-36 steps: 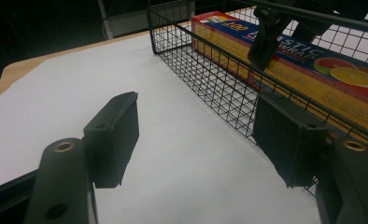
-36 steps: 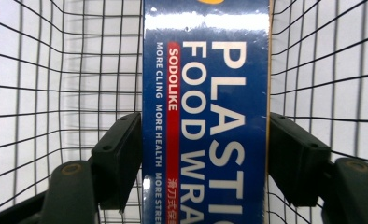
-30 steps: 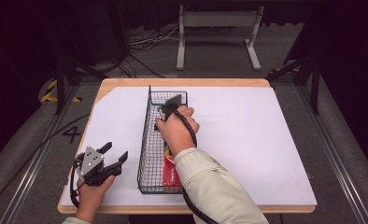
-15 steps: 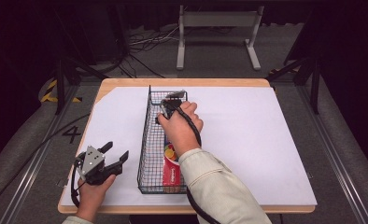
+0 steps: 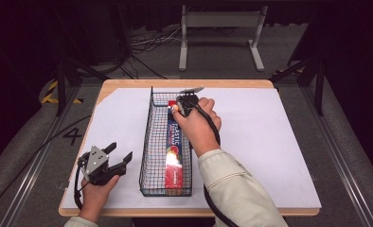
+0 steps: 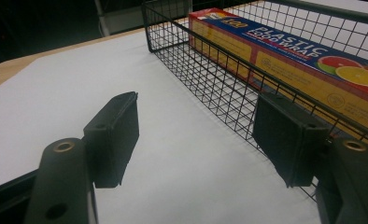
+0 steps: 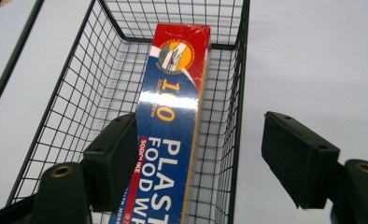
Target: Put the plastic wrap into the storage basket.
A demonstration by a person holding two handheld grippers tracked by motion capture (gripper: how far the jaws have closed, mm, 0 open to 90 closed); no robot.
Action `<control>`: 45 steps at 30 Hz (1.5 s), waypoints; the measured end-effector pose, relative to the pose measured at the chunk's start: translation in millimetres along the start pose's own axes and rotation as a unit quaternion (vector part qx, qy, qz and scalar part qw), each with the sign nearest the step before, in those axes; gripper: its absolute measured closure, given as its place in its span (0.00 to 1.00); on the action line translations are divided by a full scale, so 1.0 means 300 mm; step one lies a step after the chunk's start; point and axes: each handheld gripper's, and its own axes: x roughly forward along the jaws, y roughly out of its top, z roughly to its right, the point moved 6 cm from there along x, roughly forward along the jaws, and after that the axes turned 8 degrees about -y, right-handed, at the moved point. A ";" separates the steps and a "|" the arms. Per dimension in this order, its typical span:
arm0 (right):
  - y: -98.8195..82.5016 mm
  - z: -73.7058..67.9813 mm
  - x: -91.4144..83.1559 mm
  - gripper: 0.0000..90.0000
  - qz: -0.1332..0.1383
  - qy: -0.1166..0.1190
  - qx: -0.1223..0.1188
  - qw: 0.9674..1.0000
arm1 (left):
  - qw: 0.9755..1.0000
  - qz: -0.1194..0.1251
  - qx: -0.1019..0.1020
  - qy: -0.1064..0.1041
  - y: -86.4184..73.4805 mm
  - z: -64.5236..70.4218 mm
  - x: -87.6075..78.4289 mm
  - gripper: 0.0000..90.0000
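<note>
A black rectangular wire-mesh basket (image 5: 151, 142) stands lengthwise at the middle of the white-covered wooden counter (image 5: 270, 142). Inside it lies a long blue-and-red cardboard box of plastic food wrap (image 5: 174, 156), flat along the basket's right wall (printed face up). The right gripper (image 7: 198, 163) is over the far end of the basket, jaws wide apart, one above the box and one outside the basket's wall, gripping nothing. The left gripper (image 5: 114, 161) is held at the counter's near left, just beside the basket, jaws likewise wide apart and empty; in the left gripper view the mesh stands close by one jaw.
</note>
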 end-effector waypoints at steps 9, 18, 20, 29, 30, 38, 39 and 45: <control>0.007 0.124 -0.034 0.31 0.019 0.023 -0.052 0.998 | 1.000 -0.007 -0.001 0.003 -0.009 -0.010 0.003 0.35; 0.004 0.301 -0.076 0.31 0.057 0.033 -0.089 0.994 | 1.000 -0.012 0.000 0.010 -0.013 -0.009 0.004 0.35; -0.001 0.326 -0.083 0.31 0.059 0.046 -0.094 0.993 | 1.000 -0.014 0.001 0.010 -0.014 -0.010 0.005 0.35; -0.025 0.477 -0.093 0.30 0.086 0.081 -0.107 0.987 | 1.000 -0.018 -0.002 0.009 -0.021 -0.017 0.008 0.35; -0.026 0.493 -0.094 0.30 0.094 0.083 -0.115 0.985 | 1.000 -0.019 -0.003 0.009 -0.022 -0.018 0.008 0.35; -0.075 0.604 -0.090 0.27 0.130 0.100 -0.134 0.977 | 1.000 -0.024 -0.010 0.002 -0.028 -0.027 0.006 0.35; -0.081 0.618 -0.087 0.26 0.135 0.100 -0.133 0.977 | 1.000 -0.023 -0.011 0.002 -0.027 -0.029 0.004 0.35; -0.150 0.711 -0.076 0.26 0.164 0.100 -0.129 0.973 | 1.000 -0.019 -0.025 -0.001 -0.029 -0.043 -0.003 0.34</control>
